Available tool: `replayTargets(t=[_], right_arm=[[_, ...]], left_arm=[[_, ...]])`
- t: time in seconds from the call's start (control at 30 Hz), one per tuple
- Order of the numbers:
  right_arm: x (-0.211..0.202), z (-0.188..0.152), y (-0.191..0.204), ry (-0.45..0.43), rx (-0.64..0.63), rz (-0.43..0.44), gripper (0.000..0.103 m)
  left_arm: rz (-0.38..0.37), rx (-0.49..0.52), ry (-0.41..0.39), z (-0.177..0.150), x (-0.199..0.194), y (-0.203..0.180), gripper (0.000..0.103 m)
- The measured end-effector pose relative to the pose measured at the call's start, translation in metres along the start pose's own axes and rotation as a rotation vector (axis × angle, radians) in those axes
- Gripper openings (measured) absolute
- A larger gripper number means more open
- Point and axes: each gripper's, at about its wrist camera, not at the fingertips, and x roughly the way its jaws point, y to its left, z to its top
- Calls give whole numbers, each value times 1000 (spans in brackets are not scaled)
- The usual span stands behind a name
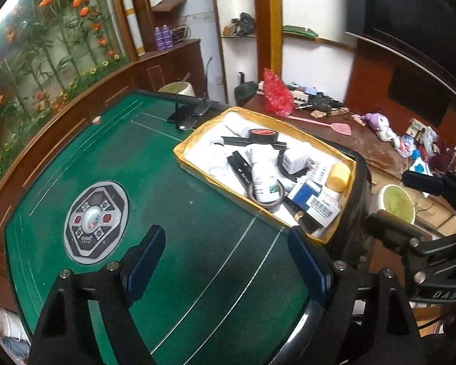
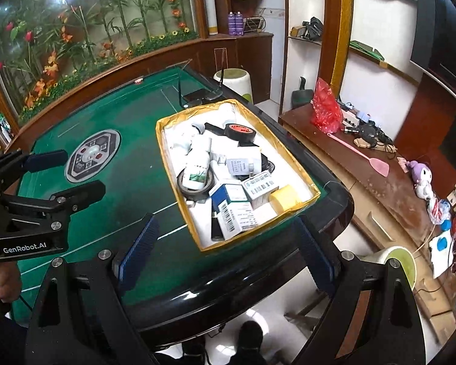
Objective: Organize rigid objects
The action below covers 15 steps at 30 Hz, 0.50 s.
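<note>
A shallow yellow-rimmed box [image 1: 194, 135] [image 2: 161, 127] sits at the right corner of a green game table. It is full of rigid items: white bottles [image 2: 197, 155], a black tape roll with a red core [image 1: 261, 135] [image 2: 238, 130], a brown tape ring [image 1: 266, 193] [image 2: 194, 182], a blue-and-white carton [image 1: 307, 191] [image 2: 231, 194], barcoded cartons and a yellow block [image 1: 339, 176] [image 2: 284, 197]. My left gripper [image 1: 228, 261] [image 2: 63, 176] hovers open over bare felt, left of the box. My right gripper [image 2: 228, 246] [image 1: 410, 200] stands open above the box's near edge, holding nothing.
A round control panel [image 1: 95, 220] [image 2: 91, 155] is set in the table's middle. A dark stand and phone [image 1: 185, 112] sit at the far edge. A wooden cabinet [image 2: 380, 188] on the right carries a red bag, pink swatter and plush toy. A white stool [image 2: 401, 261] stands below.
</note>
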Motion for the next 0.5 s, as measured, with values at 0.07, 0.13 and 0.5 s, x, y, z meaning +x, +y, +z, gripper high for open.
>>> replayTargets(t=[0.07, 0.13, 0.5], right_arm=[[0, -3, 5, 11, -7, -8, 90], [-1, -4, 8, 11, -8, -15, 90], [-5, -10, 13, 13, 29, -41, 90]], left_arm=[[-15, 13, 1, -2, 0, -1, 84], [-27, 24, 0, -3, -1, -2, 84], [-63, 52, 6, -8, -3, -2, 84]])
